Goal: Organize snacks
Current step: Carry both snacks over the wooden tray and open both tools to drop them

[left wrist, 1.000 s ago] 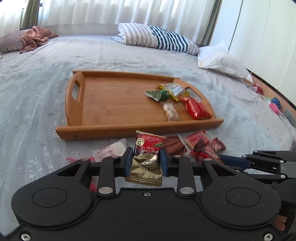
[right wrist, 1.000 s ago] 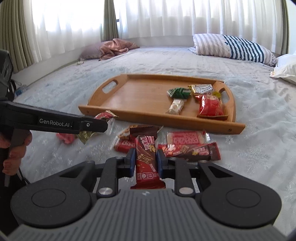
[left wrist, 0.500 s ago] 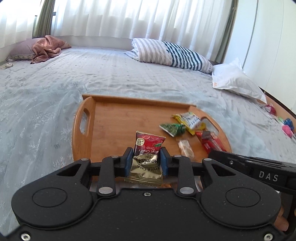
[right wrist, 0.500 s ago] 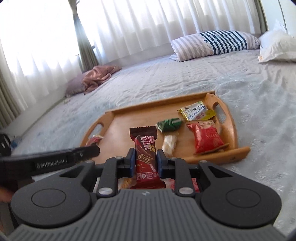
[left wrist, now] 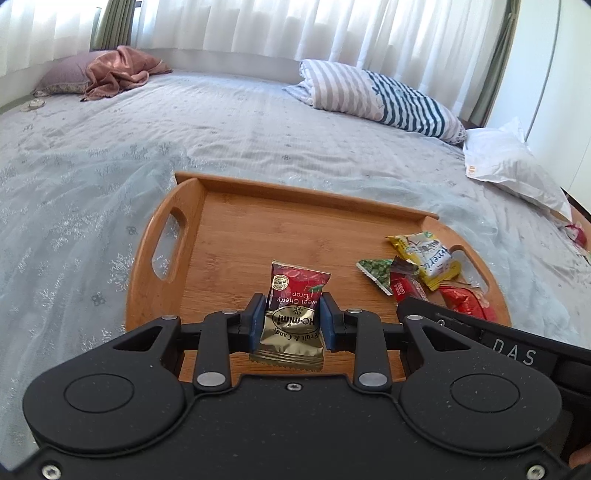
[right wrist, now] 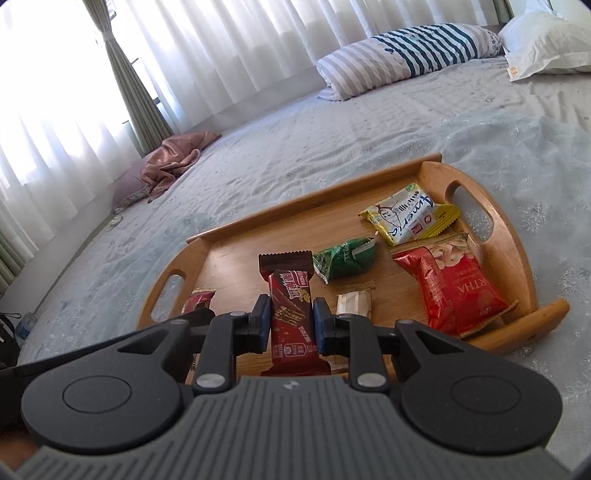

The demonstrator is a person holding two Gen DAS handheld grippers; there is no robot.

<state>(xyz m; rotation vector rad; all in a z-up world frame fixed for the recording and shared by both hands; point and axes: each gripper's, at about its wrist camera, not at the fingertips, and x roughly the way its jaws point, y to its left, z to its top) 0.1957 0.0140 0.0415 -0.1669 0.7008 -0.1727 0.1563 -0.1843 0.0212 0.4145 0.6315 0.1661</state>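
A wide bed (left wrist: 240, 122) under a pale patterned cover fills the room, daylight glowing through white sheer curtains (left wrist: 295, 26) along the window wall behind it. A striped pillow (left wrist: 380, 98) lies at the bed's far edge, a white pillow (left wrist: 509, 162) beside it, a crumpled pink blanket (left wrist: 118, 72) toward the far left corner near green drapes (right wrist: 133, 85).

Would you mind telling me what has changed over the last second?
Both grippers moved forward from above the loose snacks to over the wooden tray. The left gripper still clamps the cherry candy packet, the right gripper the wafer bar. Tray snacks stayed put.
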